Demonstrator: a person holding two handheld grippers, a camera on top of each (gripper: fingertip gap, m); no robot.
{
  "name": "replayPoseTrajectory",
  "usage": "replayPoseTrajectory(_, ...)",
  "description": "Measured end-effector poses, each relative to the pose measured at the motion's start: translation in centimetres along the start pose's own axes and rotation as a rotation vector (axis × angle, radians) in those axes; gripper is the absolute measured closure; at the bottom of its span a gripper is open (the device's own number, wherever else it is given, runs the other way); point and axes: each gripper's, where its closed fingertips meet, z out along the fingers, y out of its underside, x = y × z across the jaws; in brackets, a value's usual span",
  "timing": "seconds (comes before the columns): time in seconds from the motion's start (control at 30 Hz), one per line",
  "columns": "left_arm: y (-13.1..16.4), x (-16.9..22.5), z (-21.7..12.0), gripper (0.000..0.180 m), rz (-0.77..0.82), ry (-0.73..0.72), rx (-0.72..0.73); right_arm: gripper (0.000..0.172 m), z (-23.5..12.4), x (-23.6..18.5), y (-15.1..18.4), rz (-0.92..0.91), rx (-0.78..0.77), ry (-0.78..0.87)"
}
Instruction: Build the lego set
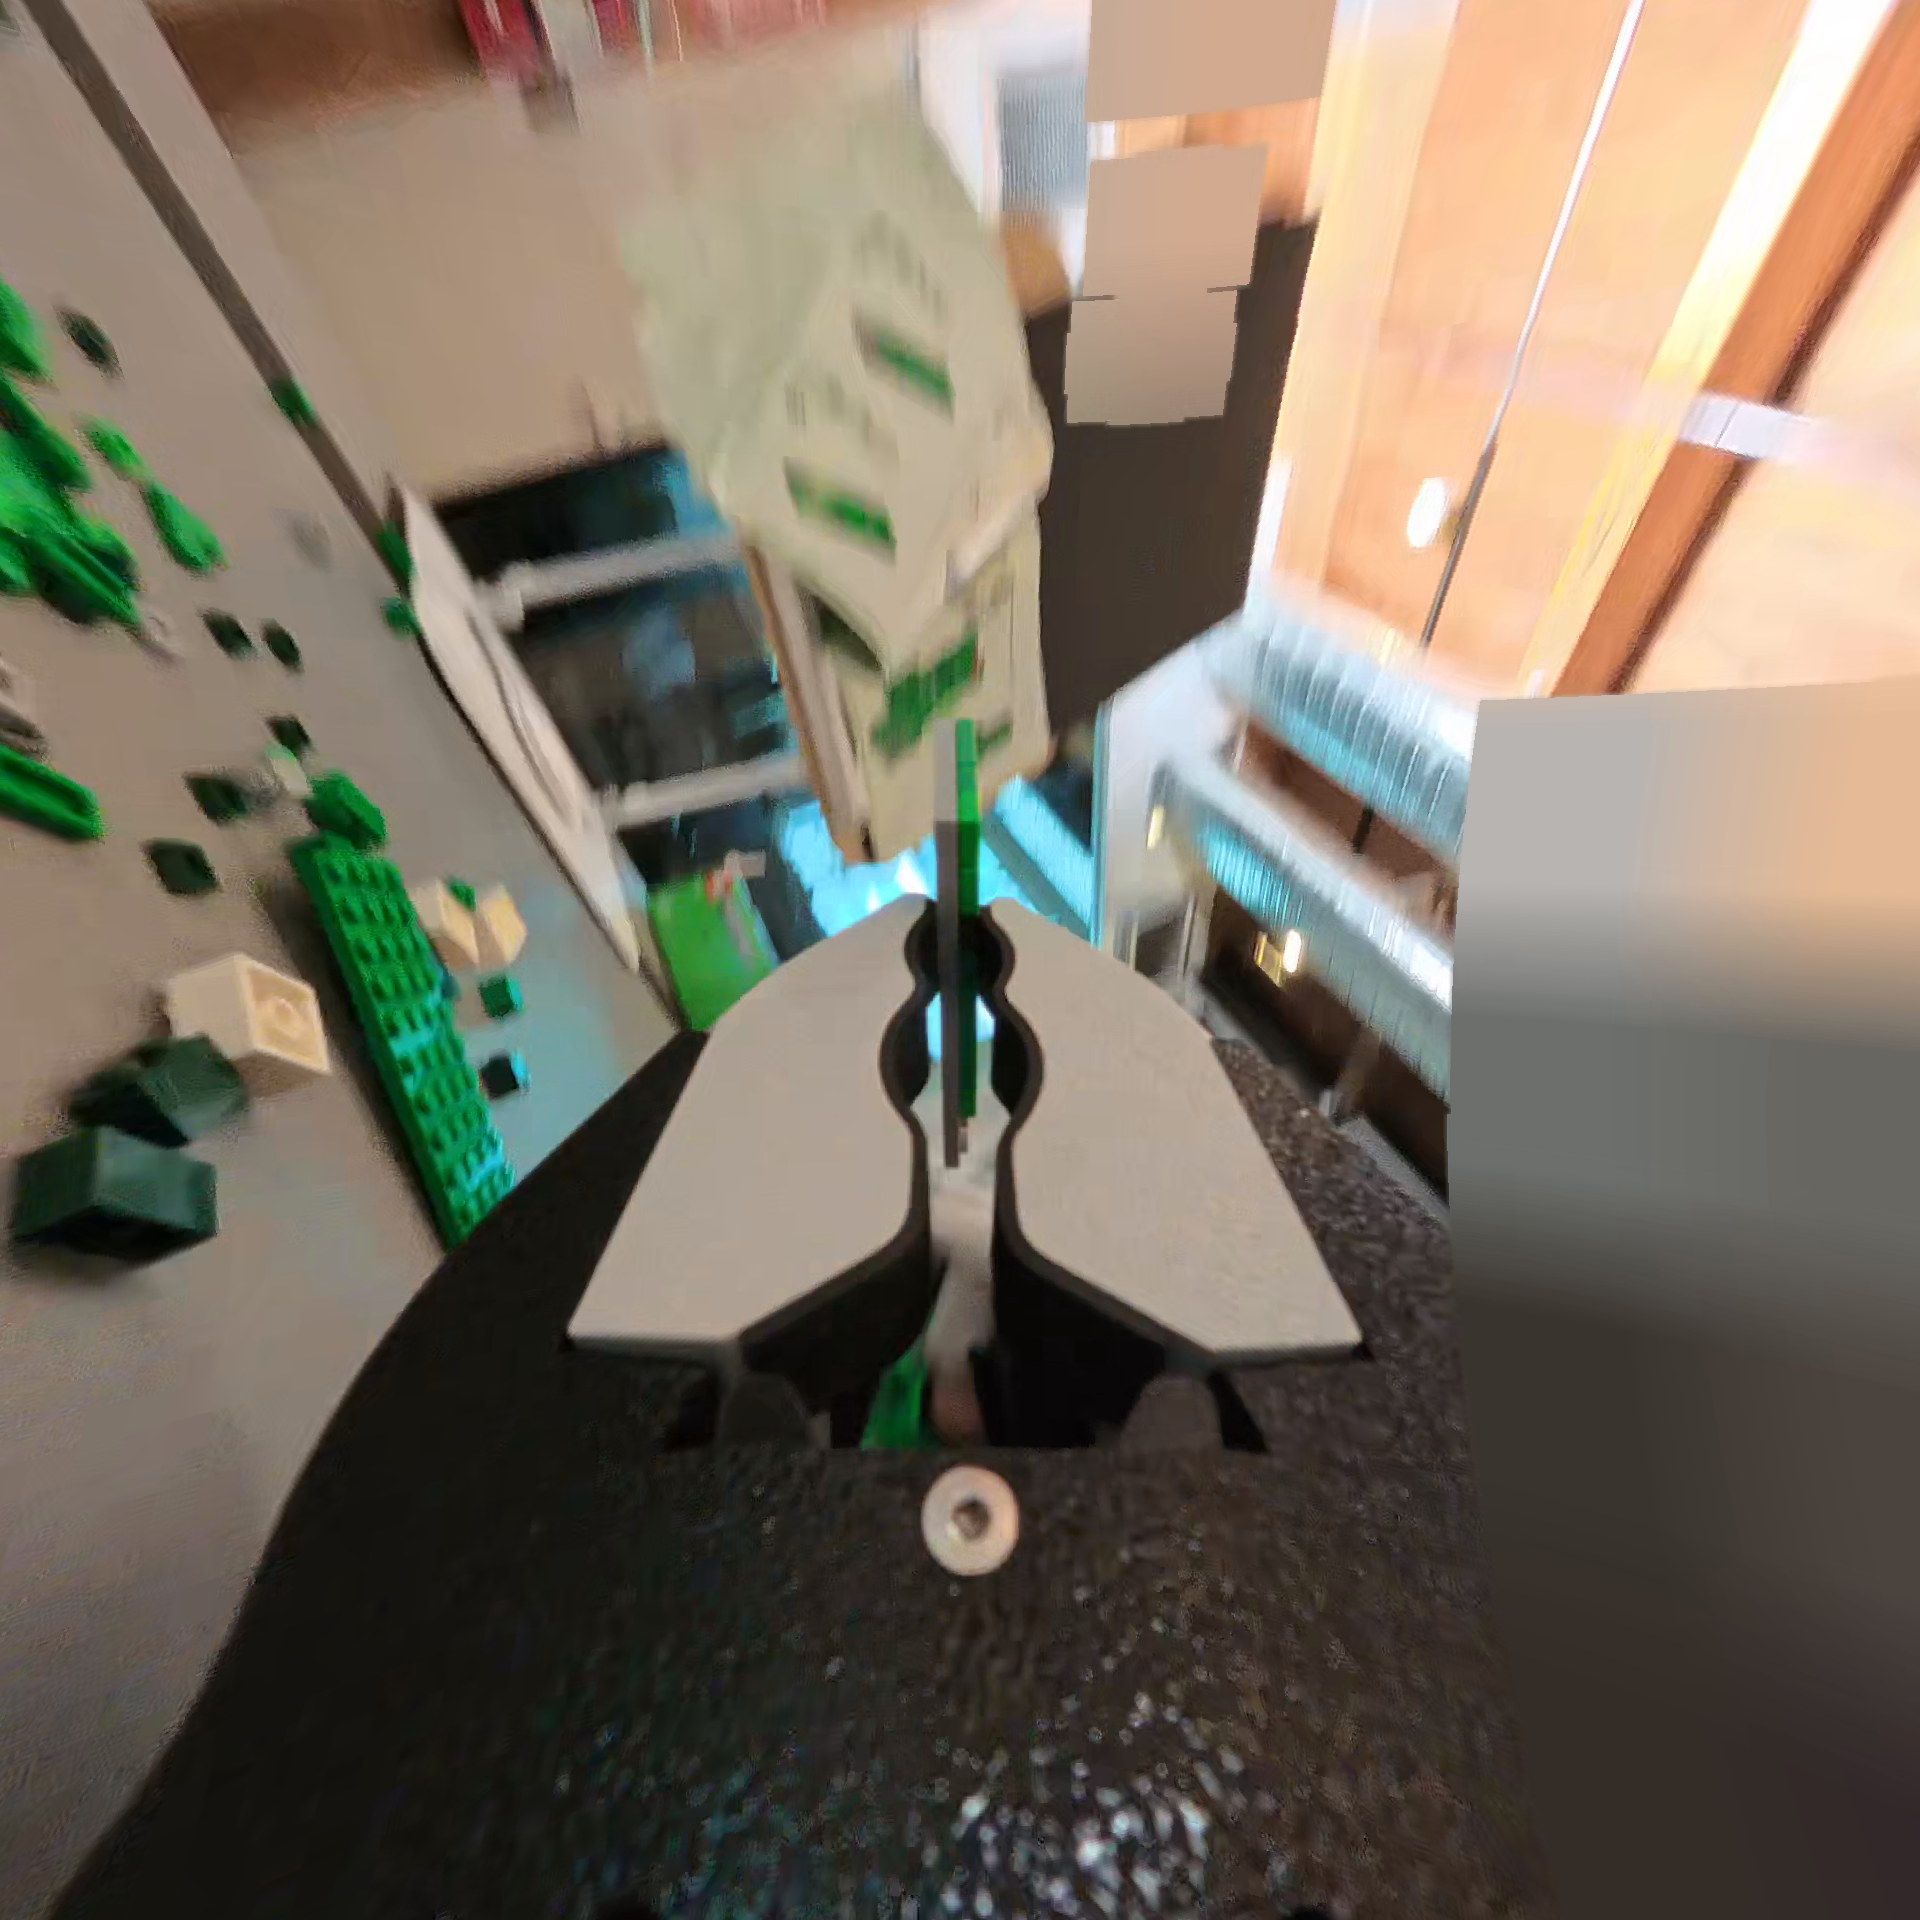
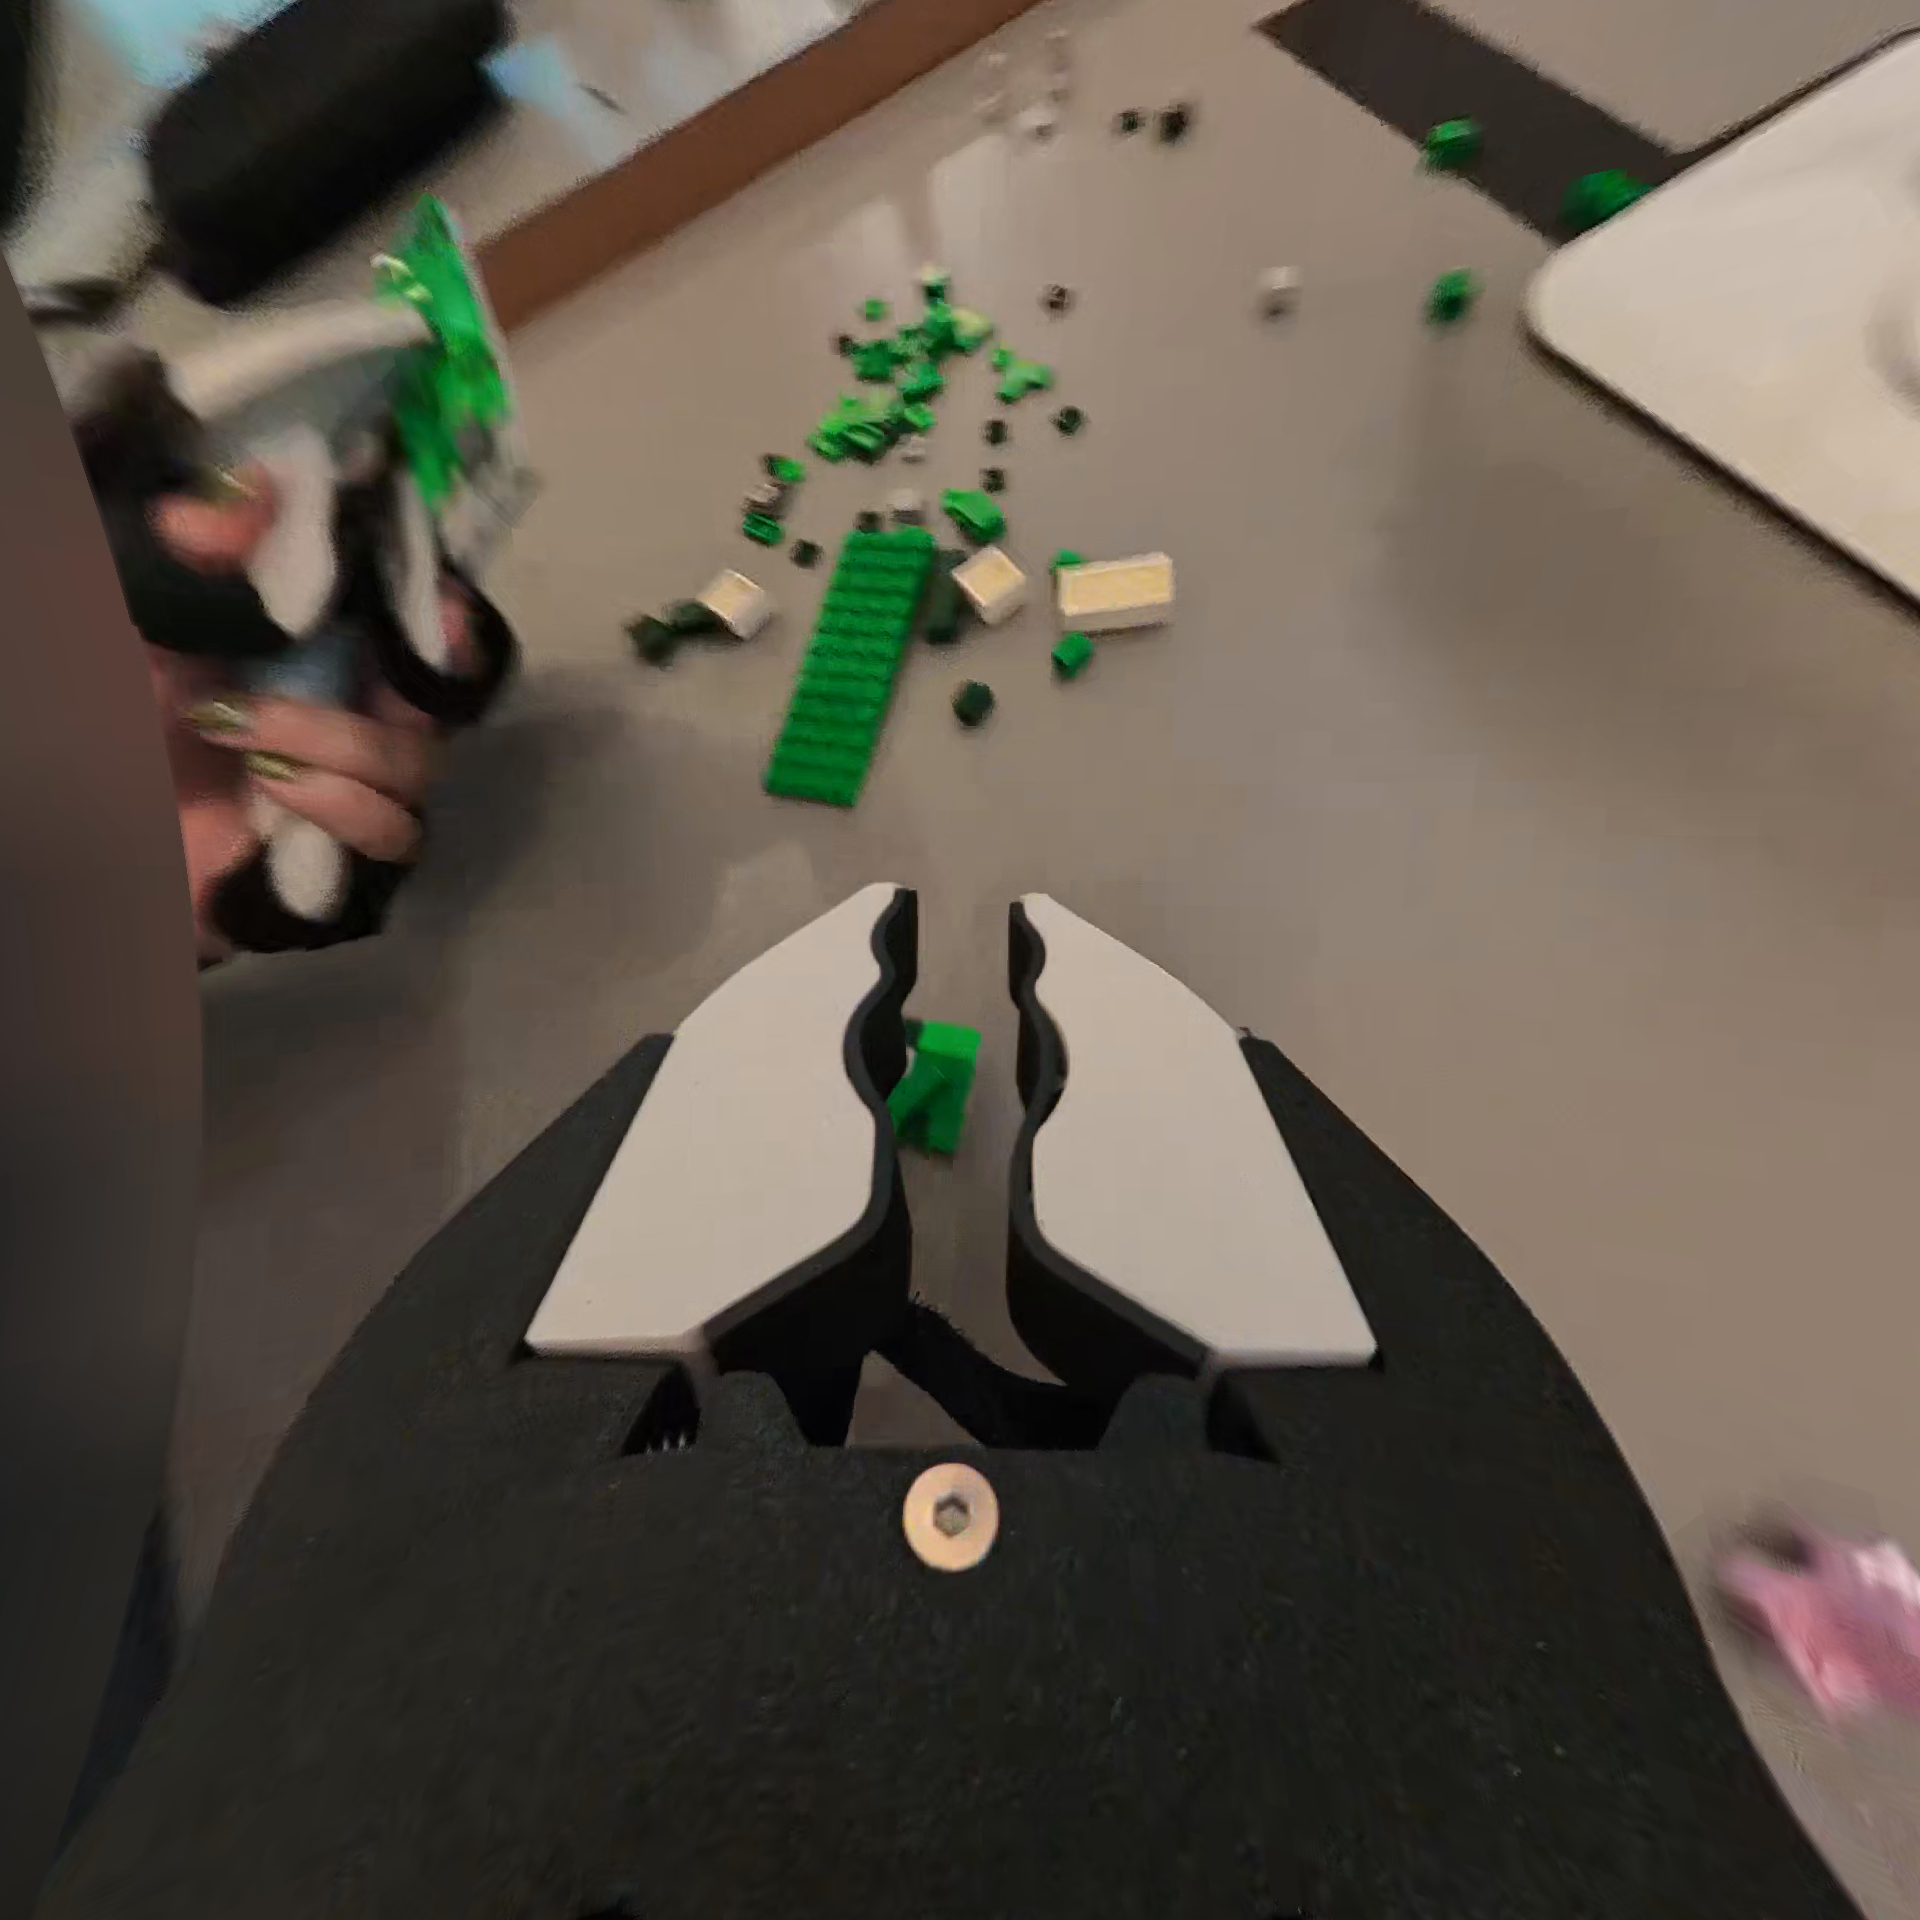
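My left gripper (image 1: 961, 914) is shut on a thin flat plate (image 1: 961, 810), grey on one side and green on the other, seen edge-on and sticking out past the fingertips. It is raised off the table. In the right wrist view a hand (image 2: 301, 769) holds this gripper at the left, with the green plate (image 2: 447, 343) upright in it. My right gripper (image 2: 961, 904) is open, low over the grey table (image 2: 1351, 831). A small green piece (image 2: 935, 1086) lies between its fingers, close to the left pad and clear of the right pad.
A long green studded plate (image 2: 847, 675) lies ahead among white bricks (image 2: 1117, 592) and several scattered green pieces (image 2: 914, 384). A white board (image 2: 1766, 343) lies at the right. A pink thing (image 2: 1829, 1621) lies at the lower right. A blurred whitish thing with green marks (image 1: 862, 468) fills the middle of the left wrist view.
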Motion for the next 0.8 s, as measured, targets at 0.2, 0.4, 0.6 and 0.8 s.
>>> replayPoseTrajectory(0.2,-1.1,-0.6,0.0,0.175,-0.019,-0.013,0.243,0.154,1.0,-1.5,5.3,-0.020,-0.048,0.297)
replayPoseTrajectory(0.4,-0.3,-1.1,-0.2,0.175,-0.067,-0.017,0.263,0.149,2.6,-1.6,7.1,0.005,-0.110,0.431)
replayPoseTrajectory(0.6,-0.4,0.1,0.3,0.175,0.004,0.022,0.232,0.153,3.1,-1.4,7.5,0.025,-0.156,0.473)
replayPoseTrajectory(0.8,0.7,0.0,0.1,0.175,-0.026,-0.001,0.176,0.164,3.4,-1.3,7.4,-0.007,-0.166,0.474)
